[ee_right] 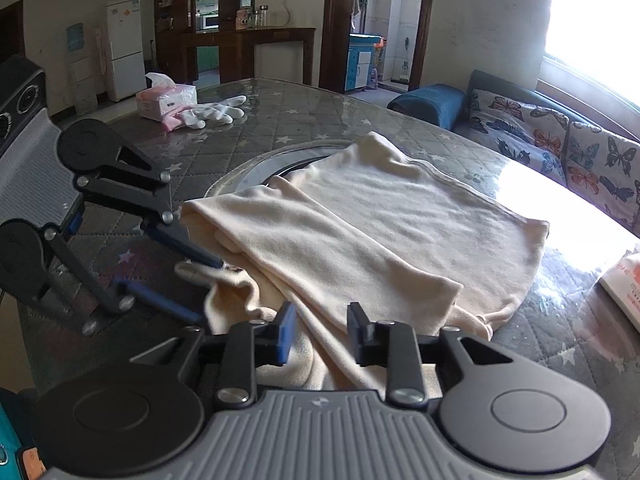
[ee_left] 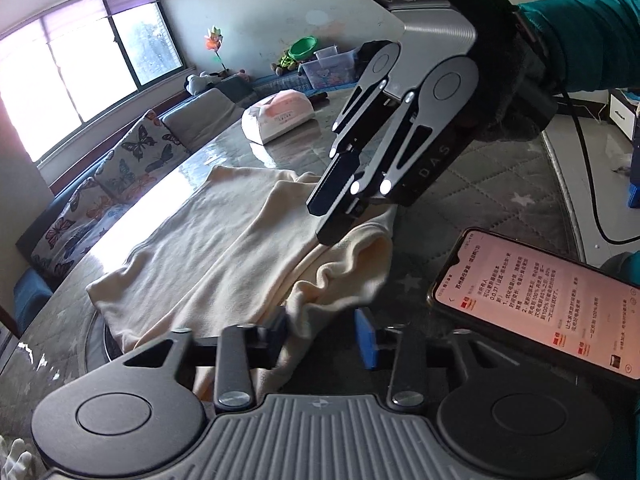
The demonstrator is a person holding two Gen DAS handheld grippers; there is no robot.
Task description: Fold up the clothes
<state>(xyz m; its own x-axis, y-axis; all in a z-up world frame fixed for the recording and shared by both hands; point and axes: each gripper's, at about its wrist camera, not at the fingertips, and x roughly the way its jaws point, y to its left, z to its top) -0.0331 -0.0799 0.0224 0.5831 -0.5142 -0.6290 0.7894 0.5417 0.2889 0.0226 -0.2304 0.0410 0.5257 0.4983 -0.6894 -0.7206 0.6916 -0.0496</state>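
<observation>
Round table (ee_right: 304,128) under a quilted star-print cover with a glossy clear sheet on top, bearing everything else. Cream long-sleeved garment (ee_right: 400,232) spread across the middle of it, body flat toward the window side, one sleeve laid lengthwise over the body, near edge bunched and rumpled just before both tools; partly folded by the look of it, though equally consistent with a fold being opened and redone. Sofa with butterfly cushions (ee_right: 560,144) along the far edge, cut off by the frame. Tissue packs at either end: a pink one (ee_right: 166,100) with white gloves (ee_right: 214,114) beside it, a white one (ee_left: 280,114) near the window. Phone (ee_left: 540,304) mounted at the left tool's side, screen lit, text too small to read.

Left gripper (ee_right: 200,288) spread, blue pads either side of a raised lip of cloth at the bunched corner, probably placed to take that edge; contact hard to judge. Right gripper (ee_right: 320,336) likewise spread, low over the rumpled hem, cloth running between its pads without being pinched. Collar and far sleeve hidden under the folded layers.
</observation>
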